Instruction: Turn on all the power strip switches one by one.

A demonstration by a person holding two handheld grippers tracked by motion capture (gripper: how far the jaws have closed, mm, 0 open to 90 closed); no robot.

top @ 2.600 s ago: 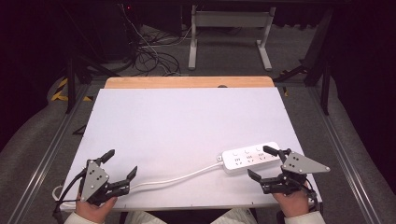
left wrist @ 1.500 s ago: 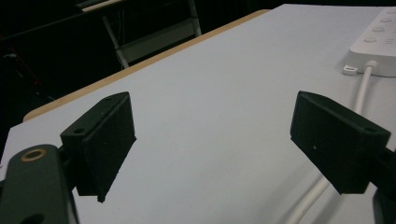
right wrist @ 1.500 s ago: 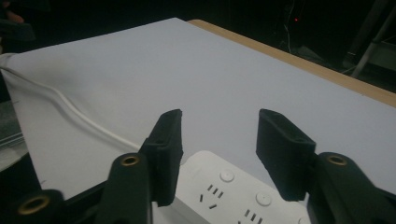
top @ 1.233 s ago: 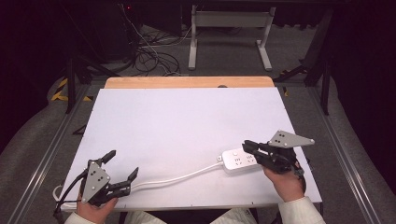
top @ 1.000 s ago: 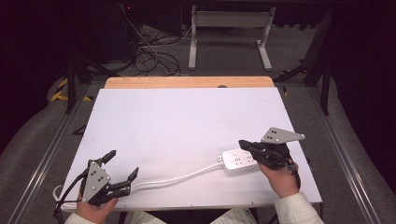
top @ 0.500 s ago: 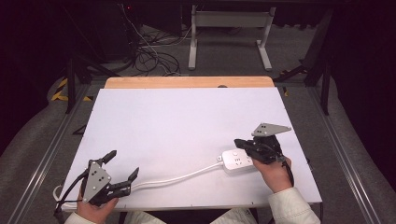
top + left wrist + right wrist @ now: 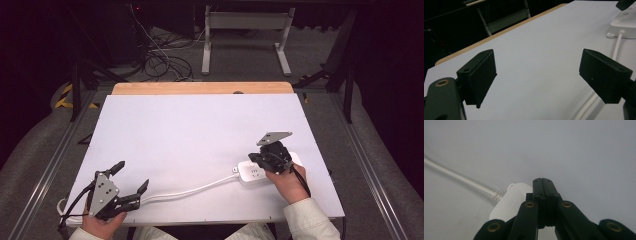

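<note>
A white power strip (image 7: pixel 253 174) lies on the white table top (image 7: pixel 200 130) at the front right, and its white cable (image 7: pixel 195 190) runs left toward the front edge. My right gripper (image 7: pixel 254 158) is shut with nothing between its jaws. Its tips point down over the strip's cable end. In the right gripper view the closed gripper (image 7: pixel 542 181) sits just past the strip's rounded end (image 7: pixel 510 202), where the cable (image 7: pixel 461 180) leaves it. My left gripper (image 7: pixel 132 175) rests open at the front left, with nothing between its jaws (image 7: pixel 537 75).
A wooden strip (image 7: pixel 200 88) edges the far side of the table. Behind it stand a white metal frame (image 7: pixel 245 30) and loose dark cables (image 7: pixel 160 55) on the floor. Metal rails (image 7: pixel 50 165) run along both sides of the table.
The right gripper, shut, has moved left along the power strip toward its cable end and dropped lower. The left gripper has stayed in place.
</note>
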